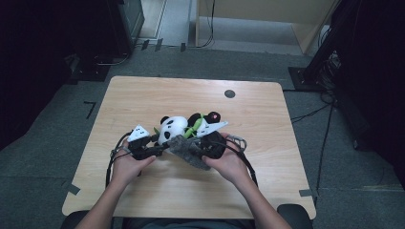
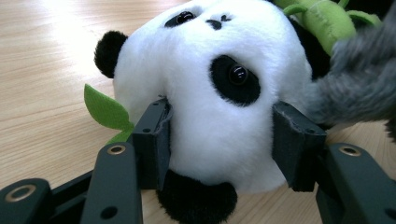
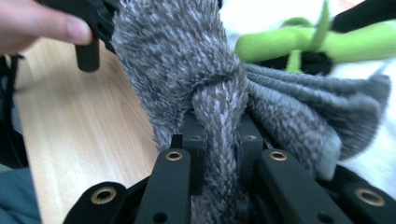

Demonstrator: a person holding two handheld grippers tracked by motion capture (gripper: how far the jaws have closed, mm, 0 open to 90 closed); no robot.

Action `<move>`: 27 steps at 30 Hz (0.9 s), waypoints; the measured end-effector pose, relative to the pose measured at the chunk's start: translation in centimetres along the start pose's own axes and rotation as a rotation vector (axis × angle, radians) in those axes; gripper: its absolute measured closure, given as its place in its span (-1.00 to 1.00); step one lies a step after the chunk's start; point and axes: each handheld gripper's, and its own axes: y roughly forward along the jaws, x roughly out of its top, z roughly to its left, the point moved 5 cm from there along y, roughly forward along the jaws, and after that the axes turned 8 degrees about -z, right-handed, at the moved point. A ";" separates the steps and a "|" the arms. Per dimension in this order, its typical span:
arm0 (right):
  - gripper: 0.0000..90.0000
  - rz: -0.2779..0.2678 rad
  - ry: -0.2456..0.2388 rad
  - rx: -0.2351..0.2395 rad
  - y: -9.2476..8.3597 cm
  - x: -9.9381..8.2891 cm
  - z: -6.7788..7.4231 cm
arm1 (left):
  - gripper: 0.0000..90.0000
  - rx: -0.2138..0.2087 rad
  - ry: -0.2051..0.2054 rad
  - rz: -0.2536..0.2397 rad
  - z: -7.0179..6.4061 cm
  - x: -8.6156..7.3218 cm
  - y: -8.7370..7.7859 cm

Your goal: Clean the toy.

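Near the centre of the pale wooden desk point(image 1: 143, 95), slightly toward six o'clock, a black-and-white plush panda with green felt leaves point(image 1: 173, 128), lying on its side. Left claw point(image 2: 219, 140) straddling the panda's white head point(image 2: 219, 93), one black pad pressed into the fur at nine o'clock of the face, the other at three o'clock, cheeks bulging between them: clamped on the toy. From the high view, left claw point(image 1: 160, 148) at about eight o'clock of the panda, gripped by the left hand point(image 1: 126, 167). Right claw point(image 3: 219, 140) closed tight on a pinched fold of fluffy grey knitted cloth point(image 3: 205, 70), fibres squeezed into a narrow rope between the pads, rest of the cloth fanning toward three o'clock. In the high view, grey cloth point(image 1: 188, 150) at five o'clock of the panda, touching it, with the right hand point(image 1: 229, 164) just behind. Green stuffed bamboo piece point(image 3: 299, 42) at one o'clock beyond the cloth.
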 end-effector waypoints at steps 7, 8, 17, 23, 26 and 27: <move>0.78 -0.100 0.048 0.014 -3.3 1.4 -0.5 | -0.01 0.000 0.001 0.002 0.0 0.0 0.0; 0.78 -0.121 0.049 0.007 -4.0 1.7 -0.6 | -0.01 0.000 0.003 0.003 0.0 0.0 0.0; 0.78 -0.237 0.069 -0.067 -8.8 3.4 -2.8 | -0.02 0.002 0.003 0.001 0.0 0.0 0.0; 0.78 -0.170 0.085 -0.065 -7.7 0.9 -3.1 | -0.02 0.003 -0.002 0.000 -0.1 0.0 0.0; 0.77 -0.125 0.080 -0.082 -6.6 -0.7 -3.3 | -0.02 0.000 0.003 0.004 -0.1 0.0 0.0; 0.77 -0.127 0.083 -0.085 -6.5 -1.1 -3.5 | -0.02 -0.001 0.008 0.005 -0.1 -0.1 0.0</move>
